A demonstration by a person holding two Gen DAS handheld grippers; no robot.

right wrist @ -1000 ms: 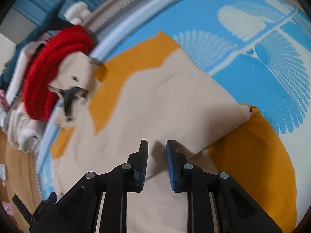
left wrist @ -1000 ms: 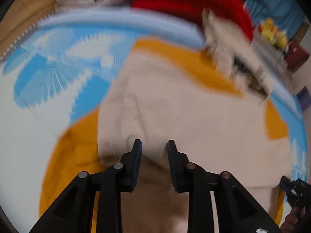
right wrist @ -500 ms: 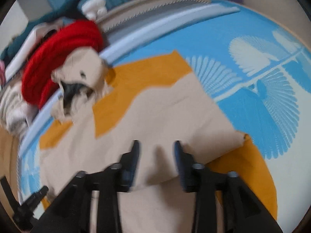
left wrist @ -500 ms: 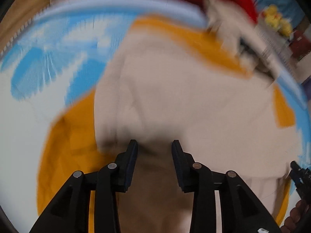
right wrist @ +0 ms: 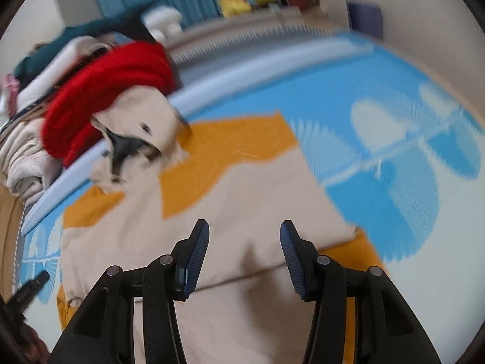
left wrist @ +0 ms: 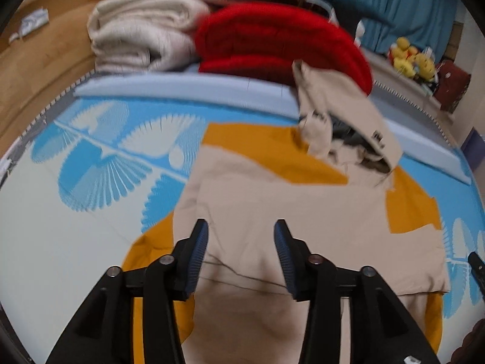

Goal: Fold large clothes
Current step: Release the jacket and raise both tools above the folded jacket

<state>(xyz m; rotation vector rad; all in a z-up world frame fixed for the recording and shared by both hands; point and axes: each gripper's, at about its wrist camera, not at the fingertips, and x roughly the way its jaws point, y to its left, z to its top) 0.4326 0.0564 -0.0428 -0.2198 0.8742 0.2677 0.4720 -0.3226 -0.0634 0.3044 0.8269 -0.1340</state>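
Observation:
A large beige garment (left wrist: 272, 200) lies folded over on an orange cloth (left wrist: 272, 148) on the blue and white patterned mat (left wrist: 100, 163). Its collar end (left wrist: 342, 118) is bunched up at the far side. My left gripper (left wrist: 241, 244) is open and empty above the garment's near fold. In the right wrist view the garment (right wrist: 242, 209) lies on the orange cloth (right wrist: 242, 142). My right gripper (right wrist: 244, 245) is open and empty above the folded edge.
A red knit (left wrist: 282, 39) and folded cream blankets (left wrist: 142, 36) are piled at the mat's far edge. Yellow plush toys (left wrist: 412, 57) sit at the back right. Wooden floor (left wrist: 39, 60) lies to the left. The right gripper's tip (left wrist: 477, 267) shows at the left view's right edge.
Both grippers have opened wide and let go of the beige garment. Both have pulled back and tilted up, so more of the room shows.

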